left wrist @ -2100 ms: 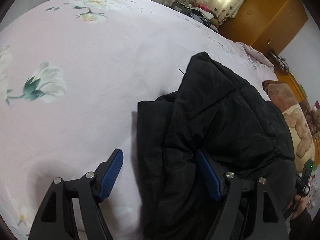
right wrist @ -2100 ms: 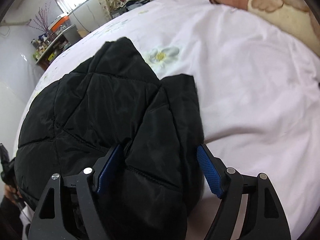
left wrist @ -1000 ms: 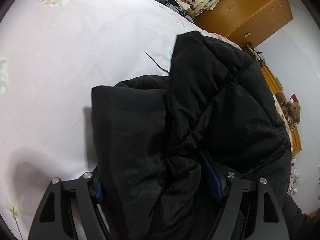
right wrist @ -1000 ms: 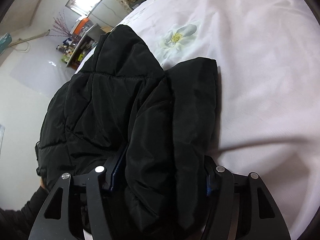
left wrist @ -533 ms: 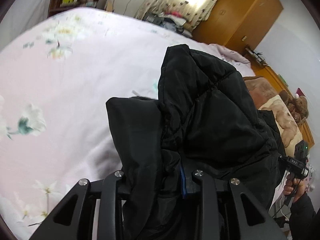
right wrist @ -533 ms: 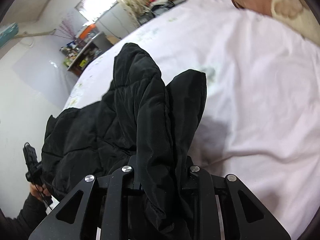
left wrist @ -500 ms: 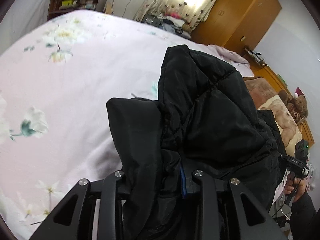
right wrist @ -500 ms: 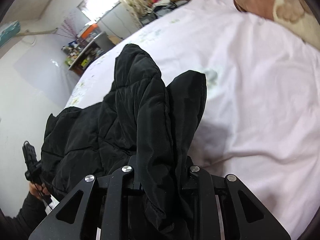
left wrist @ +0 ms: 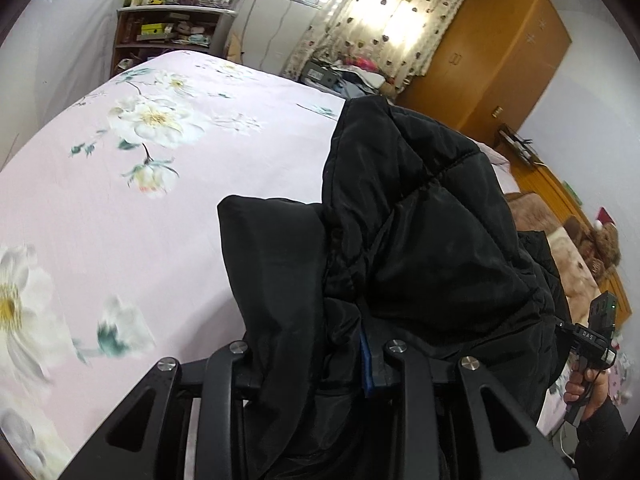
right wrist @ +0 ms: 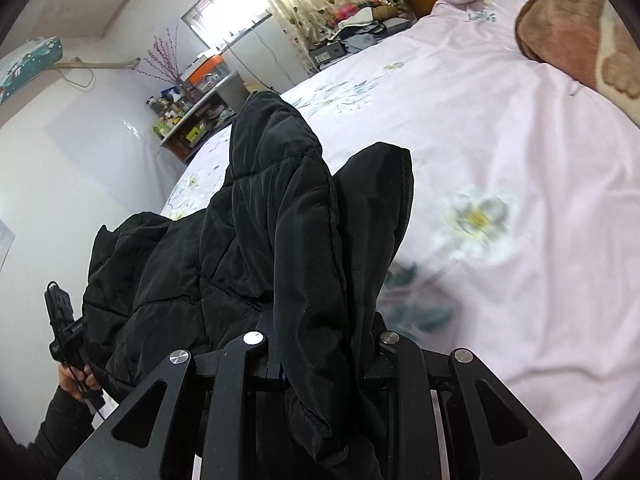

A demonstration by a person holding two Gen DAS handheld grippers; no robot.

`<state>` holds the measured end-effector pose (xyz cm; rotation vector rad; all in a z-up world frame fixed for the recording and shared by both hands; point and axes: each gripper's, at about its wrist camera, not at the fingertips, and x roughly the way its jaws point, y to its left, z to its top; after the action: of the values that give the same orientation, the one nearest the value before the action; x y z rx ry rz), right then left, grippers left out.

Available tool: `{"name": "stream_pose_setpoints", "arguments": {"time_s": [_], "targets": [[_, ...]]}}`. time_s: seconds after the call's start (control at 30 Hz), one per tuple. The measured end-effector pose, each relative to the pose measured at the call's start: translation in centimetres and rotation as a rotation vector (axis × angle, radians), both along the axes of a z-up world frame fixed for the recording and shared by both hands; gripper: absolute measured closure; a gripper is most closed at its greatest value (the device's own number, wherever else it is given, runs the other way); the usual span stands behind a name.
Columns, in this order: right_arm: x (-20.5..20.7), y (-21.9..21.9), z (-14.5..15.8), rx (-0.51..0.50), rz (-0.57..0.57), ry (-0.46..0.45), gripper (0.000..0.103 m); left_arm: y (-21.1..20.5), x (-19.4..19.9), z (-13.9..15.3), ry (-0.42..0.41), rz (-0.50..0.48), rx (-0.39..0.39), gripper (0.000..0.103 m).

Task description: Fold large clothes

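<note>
Left gripper [left wrist: 316, 364]: jaws have just closed; pinched on a fold of the black padded jacket [left wrist: 420, 240], blue pad edge showing against the fabric.
Right gripper [right wrist: 320, 356]: jaws likewise just closed, clamped on another bunched edge of the jacket [right wrist: 280, 240].
Pose: both grippers angled downward over the bed, cloth draped over the fingers.
Jacket position: hanging between the two grippers above the floral pink bedsheet [left wrist: 120, 220].
Left view only: wooden wardrobe [left wrist: 492, 52]; hand [left wrist: 584, 384] gripping the other handle.
Right view only: brown blanket [right wrist: 572, 28] at the far corner; wall shelf [right wrist: 192, 116].
</note>
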<state>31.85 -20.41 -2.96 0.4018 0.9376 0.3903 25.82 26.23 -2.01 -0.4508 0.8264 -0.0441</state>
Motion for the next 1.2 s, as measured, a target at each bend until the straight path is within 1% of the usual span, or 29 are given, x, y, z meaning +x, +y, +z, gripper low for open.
{"name": "stream_pose_setpoints", "arguments": {"time_s": [0.17,0.23,0.3,0.37,0.4,0.43,0.47,0.53,0.63,0.7,0.77,0.87,0.9,1.0,1.03,1.1,1.2], "targets": [[5.2,2.0,-2.0,-0.017,0.016,0.029,0.08,1.2,4.6,-1.5,0.012,0.025,0.02,0.071],[7.0,2.7,-2.9,-0.022,0.018,0.042,0.079,1.8,5.9,-2.8,0.024,0.033,0.021,0.07],[8.4,3.2,-4.6,-0.034,0.02,0.079,0.077,2.4,7.0,-5.1,0.068,0.054,0.025,0.069],[9.7,3.7,-6.7,-0.082,0.01,0.134,0.07,2.7,7.6,-7.9,0.138,0.082,0.047,0.063],[10.2,3.7,-7.8,-0.099,-0.001,0.164,0.063,2.9,7.6,-9.2,0.169,0.097,0.05,0.061],[10.5,3.4,-8.5,-0.094,-0.008,0.186,0.054,3.1,7.3,-9.9,0.176,0.107,0.044,0.054],[10.5,3.0,-9.0,-0.083,-0.019,0.2,0.051,3.4,6.9,-10.2,0.17,0.126,0.039,0.046],[10.1,2.4,-8.7,-0.066,-0.024,0.193,0.047,4.1,6.0,-9.9,0.157,0.171,0.036,0.04],[8.7,1.5,-7.1,-0.07,-0.028,0.16,0.045,5.4,4.2,-8.3,0.129,0.214,0.038,0.041],[7.3,0.8,-5.5,-0.084,-0.048,0.12,0.044,6.1,2.6,-6.7,0.094,0.253,0.044,0.042],[6.0,0.5,-3.8,-0.11,-0.078,0.065,0.044,6.3,1.1,-5.4,0.066,0.269,0.049,0.042],[3.7,1.1,-1.2,-0.127,-0.077,-0.008,0.044,4.9,-1.4,-3.6,0.015,0.251,0.08,0.042],[2.9,2.0,-0.3,-0.149,-0.058,-0.031,0.044,4.1,-2.1,-3.0,0.008,0.239,0.09,0.042],[0.6,4.1,1.3,-0.224,-0.019,-0.079,0.044,1.5,-3.4,-1.3,-0.019,0.206,0.13,0.042],[-0.3,4.6,1.7,-0.244,-0.01,-0.089,0.044,0.6,-3.2,-0.6,-0.021,0.199,0.142,0.041],[-1.8,6.3,2.4,-0.273,0.007,-0.104,0.044,-1.3,-4.2,0.0,-0.001,0.179,0.18,0.041],[-4.1,7.4,3.2,-0.288,0.019,-0.114,0.044,-4.2,-6.2,1.2,-0.004,0.126,0.224,0.041]]}}
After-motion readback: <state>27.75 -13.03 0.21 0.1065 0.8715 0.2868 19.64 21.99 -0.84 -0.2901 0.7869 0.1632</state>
